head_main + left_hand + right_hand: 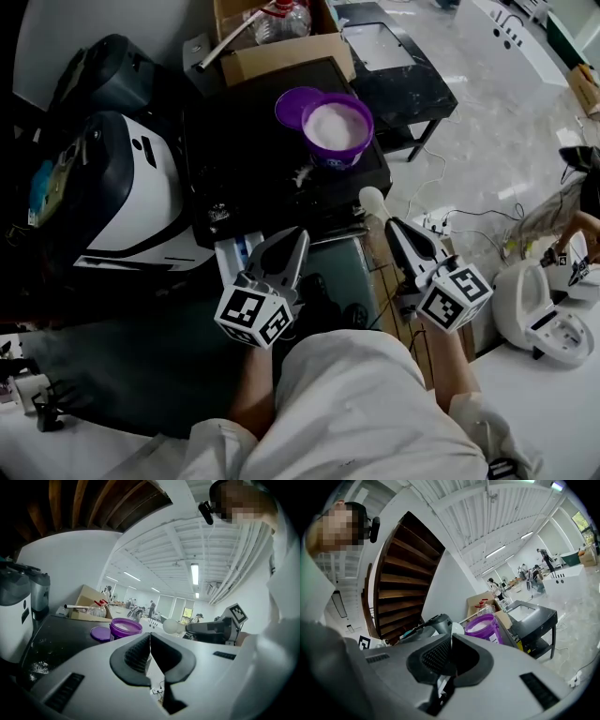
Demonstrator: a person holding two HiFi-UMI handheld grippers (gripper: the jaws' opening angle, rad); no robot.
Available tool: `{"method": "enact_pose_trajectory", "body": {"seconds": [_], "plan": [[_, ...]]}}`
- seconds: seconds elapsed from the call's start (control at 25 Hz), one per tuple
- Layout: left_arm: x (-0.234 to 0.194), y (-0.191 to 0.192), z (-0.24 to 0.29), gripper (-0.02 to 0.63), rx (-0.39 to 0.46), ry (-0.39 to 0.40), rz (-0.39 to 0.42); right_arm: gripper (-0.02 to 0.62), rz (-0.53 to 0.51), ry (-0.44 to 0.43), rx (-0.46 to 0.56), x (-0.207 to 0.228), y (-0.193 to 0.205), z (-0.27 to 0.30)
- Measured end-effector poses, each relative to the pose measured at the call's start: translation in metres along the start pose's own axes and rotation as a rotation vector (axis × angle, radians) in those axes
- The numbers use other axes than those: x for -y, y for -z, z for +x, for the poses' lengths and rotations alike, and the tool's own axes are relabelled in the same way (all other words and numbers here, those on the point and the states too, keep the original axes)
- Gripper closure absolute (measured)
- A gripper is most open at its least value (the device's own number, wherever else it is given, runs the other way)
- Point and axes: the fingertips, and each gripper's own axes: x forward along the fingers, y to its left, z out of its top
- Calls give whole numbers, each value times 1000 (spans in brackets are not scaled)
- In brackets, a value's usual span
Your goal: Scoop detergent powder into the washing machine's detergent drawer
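A purple tub point(336, 129) full of white powder stands on the black washing machine top point(244, 159), with its purple lid point(295, 106) lying just behind it. The white detergent drawer point(234, 255) juts out at the machine's front. My left gripper point(296, 238) hangs just right of the drawer, jaws shut with nothing between them. My right gripper point(392, 225) is shut on the handle of a white scoop point(372, 199), whose bowl points toward the tub and sits short of it. The tub point(125, 628) and the scoop point(169, 626) also show in the left gripper view, and the tub point(483, 626) in the right gripper view.
A cardboard box point(281, 47) holding a bottle sits behind the machine. A black side table point(398, 70) stands to the back right. A white-and-black appliance point(122, 187) is at the left. A power strip point(436, 225) with cables lies on the floor at the right.
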Motion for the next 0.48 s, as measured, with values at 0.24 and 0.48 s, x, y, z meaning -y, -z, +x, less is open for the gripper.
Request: {"method": "enact_pose_trajectory", "body": {"seconds": [0.24,0.48], "plan": [[-14,-13,19,586,29,80,-15,586,-20,44,2,9,-10,22],[-38,-18,37,586,5,97,-14,586,-40,88,7,16,-17,47]]}}
